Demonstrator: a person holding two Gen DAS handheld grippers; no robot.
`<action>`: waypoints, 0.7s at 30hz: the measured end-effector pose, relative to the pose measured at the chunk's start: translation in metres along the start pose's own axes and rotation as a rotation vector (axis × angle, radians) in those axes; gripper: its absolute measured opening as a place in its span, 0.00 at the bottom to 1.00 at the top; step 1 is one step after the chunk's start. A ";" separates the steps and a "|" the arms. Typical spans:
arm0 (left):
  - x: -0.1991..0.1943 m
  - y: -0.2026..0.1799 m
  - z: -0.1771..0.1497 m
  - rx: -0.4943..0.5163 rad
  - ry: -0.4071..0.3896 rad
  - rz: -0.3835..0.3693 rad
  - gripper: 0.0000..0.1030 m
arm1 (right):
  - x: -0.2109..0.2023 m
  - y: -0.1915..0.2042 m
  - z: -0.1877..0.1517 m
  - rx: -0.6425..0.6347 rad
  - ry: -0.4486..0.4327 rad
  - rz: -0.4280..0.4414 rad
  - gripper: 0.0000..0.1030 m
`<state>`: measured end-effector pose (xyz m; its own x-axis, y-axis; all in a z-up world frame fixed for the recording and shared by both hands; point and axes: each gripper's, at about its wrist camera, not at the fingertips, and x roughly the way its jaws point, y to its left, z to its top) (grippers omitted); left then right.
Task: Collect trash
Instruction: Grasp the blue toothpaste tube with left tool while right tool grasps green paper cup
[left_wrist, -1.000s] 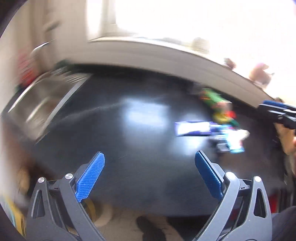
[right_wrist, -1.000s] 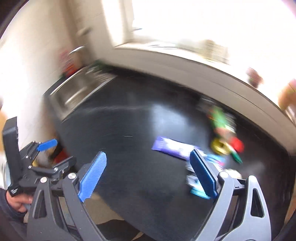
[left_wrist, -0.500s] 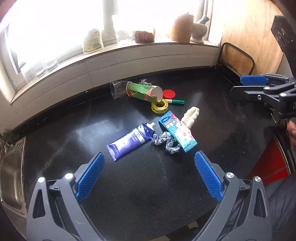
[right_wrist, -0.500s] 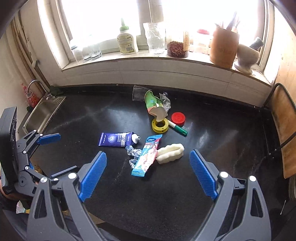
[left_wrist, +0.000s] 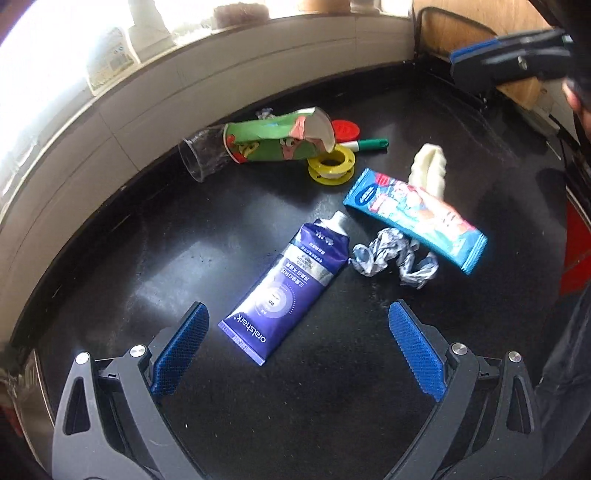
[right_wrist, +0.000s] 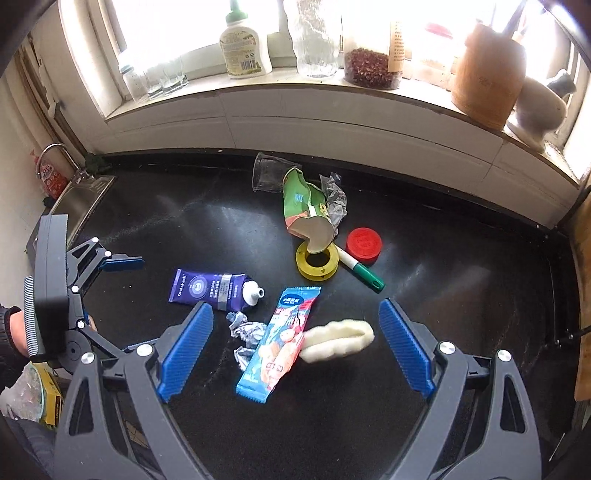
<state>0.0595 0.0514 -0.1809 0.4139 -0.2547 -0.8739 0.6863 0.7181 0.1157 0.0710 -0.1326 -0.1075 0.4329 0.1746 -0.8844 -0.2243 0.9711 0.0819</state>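
1. So, trash sits in a loose pile mid-worktop (right_wrist: 461, 266): purple tube (left_wrist: 286, 291) nearest the left tool, w/ crumpled foil (left_wrist: 393, 256) just beside its cap end, blue snack wrapper (right_wrist: 279, 343) lying partly over a white foam piece (right_wrist: 338, 341). Farther back: crushed green cup (right_wrist: 304, 206), clear plastic cup (right_wrist: 267, 171), yellow tape ring (right_wrist: 317, 260), red lid (right_wrist: 364, 242), green-capped marker (right_wrist: 360, 267).
2. Left tool (left_wrist: 295, 350): jaws wide, nothing held, hovering above the tube's flat crimped end, tube roughly between the blue pads but apart from them.
3. Right tool (right_wrist: 295, 349): jaws wide, empty, above the wrapper + foam piece.
4. Likely step: first pick. For the tube, I'd turn the left tool so the pads (left_wrist: 181, 350) close across its narrow width, not along its length, then go down till the tips nearly meet the worktop; the tube's flat, so a high close may skid over it.
5. For the wrapper: thin, slick film, prob. best pinched at the part propped up on the foam.
6. Risk: foil may get dragged along w/ either pick; no bin visible in either view, so drop-off spot can't be told.
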 end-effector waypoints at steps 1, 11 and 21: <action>0.011 0.003 0.000 0.021 0.018 -0.003 0.92 | 0.009 -0.001 0.006 -0.008 0.010 -0.003 0.86; 0.077 0.006 0.014 0.307 0.061 -0.132 0.93 | 0.129 -0.007 0.064 -0.127 0.159 -0.045 0.85; 0.087 0.007 0.024 0.305 -0.013 -0.246 0.71 | 0.184 -0.006 0.079 -0.189 0.241 -0.076 0.52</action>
<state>0.1147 0.0186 -0.2452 0.2210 -0.4045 -0.8874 0.9113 0.4097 0.0402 0.2210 -0.0933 -0.2346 0.2399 0.0373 -0.9701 -0.3674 0.9284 -0.0551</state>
